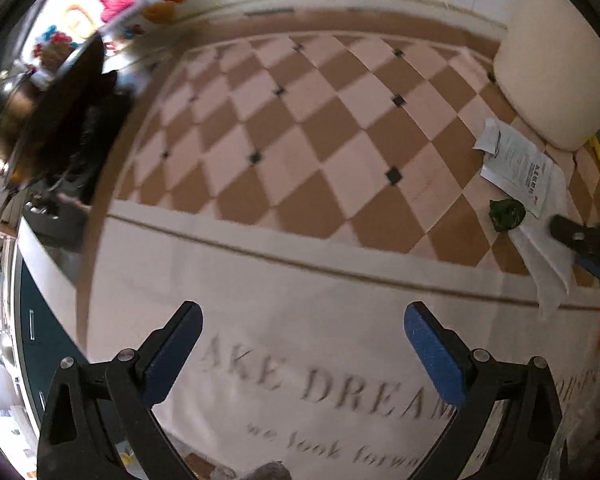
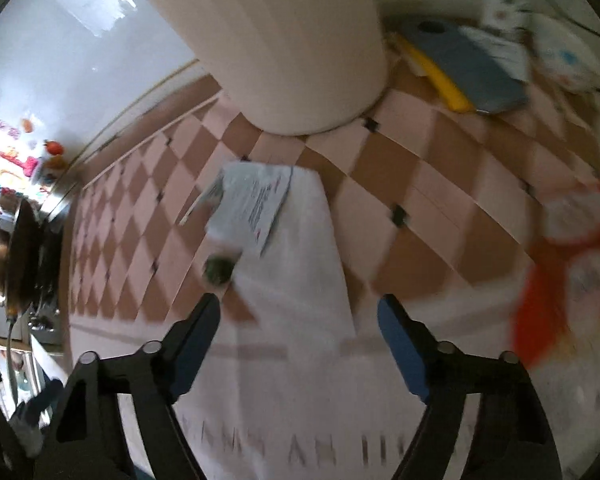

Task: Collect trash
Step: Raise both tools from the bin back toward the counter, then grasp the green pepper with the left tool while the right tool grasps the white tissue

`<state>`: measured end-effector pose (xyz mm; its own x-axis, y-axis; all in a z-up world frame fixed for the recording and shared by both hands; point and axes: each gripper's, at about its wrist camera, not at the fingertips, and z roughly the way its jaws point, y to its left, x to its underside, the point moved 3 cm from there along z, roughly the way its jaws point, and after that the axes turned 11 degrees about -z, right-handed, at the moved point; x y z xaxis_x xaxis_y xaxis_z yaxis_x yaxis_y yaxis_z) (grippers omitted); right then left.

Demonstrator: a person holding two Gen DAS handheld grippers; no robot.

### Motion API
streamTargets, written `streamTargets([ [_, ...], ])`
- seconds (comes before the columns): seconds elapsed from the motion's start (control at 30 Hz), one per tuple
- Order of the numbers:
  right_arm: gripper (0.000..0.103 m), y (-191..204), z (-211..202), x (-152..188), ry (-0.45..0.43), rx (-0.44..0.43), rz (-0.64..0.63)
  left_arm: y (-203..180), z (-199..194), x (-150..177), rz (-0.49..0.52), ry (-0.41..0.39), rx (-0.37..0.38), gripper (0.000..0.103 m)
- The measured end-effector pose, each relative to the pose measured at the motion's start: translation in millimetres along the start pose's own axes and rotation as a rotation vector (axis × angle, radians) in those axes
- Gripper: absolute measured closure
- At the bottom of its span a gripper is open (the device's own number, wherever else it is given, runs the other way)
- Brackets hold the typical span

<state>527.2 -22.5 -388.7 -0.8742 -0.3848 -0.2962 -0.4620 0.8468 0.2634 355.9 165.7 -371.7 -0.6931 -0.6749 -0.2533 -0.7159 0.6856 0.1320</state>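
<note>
A printed paper leaflet (image 1: 518, 164) lies on the checkered tablecloth (image 1: 300, 128) at the right, with a white tissue (image 1: 548, 264) beneath it and a crumpled green wrapper (image 1: 507, 214) beside it. In the right wrist view the leaflet (image 2: 252, 204), tissue (image 2: 300, 264) and green wrapper (image 2: 219, 269) lie just ahead of my right gripper (image 2: 300, 320), which is open and empty. My left gripper (image 1: 303, 320) is open and empty over the printed cloth border, left of the trash. The right gripper's tip (image 1: 580, 236) shows at the right edge of the left wrist view.
A large cream cylinder (image 2: 284, 40) stands behind the leaflet. A grey-blue board (image 2: 472, 68) and a yellow item (image 2: 440, 80) lie behind it to the right. An orange and white object (image 2: 572, 264) is at the right. A dark pan and pots (image 1: 60, 120) stand at the left.
</note>
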Motion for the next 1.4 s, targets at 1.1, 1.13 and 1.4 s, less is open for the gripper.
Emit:
streamTargets([
  [1.1,0.098,-80.1,-17.8,20.6,0.018,0.055,0.013,-94.7,-9.6,0.2,0.070,0.026,0.213,0.103],
  [1.13,0.098,-75.6,-23.0,20.9,0.005,0.049,0.006,-84.1,-18.8,2.4,0.056,0.015,0.220,0.103],
  [1.4,0.099,-51.8,-48.8,24.6,-0.038,-0.020,-0.007,-24.6,-48.8,-0.3,-0.020,-0.026,0.236,0.103],
])
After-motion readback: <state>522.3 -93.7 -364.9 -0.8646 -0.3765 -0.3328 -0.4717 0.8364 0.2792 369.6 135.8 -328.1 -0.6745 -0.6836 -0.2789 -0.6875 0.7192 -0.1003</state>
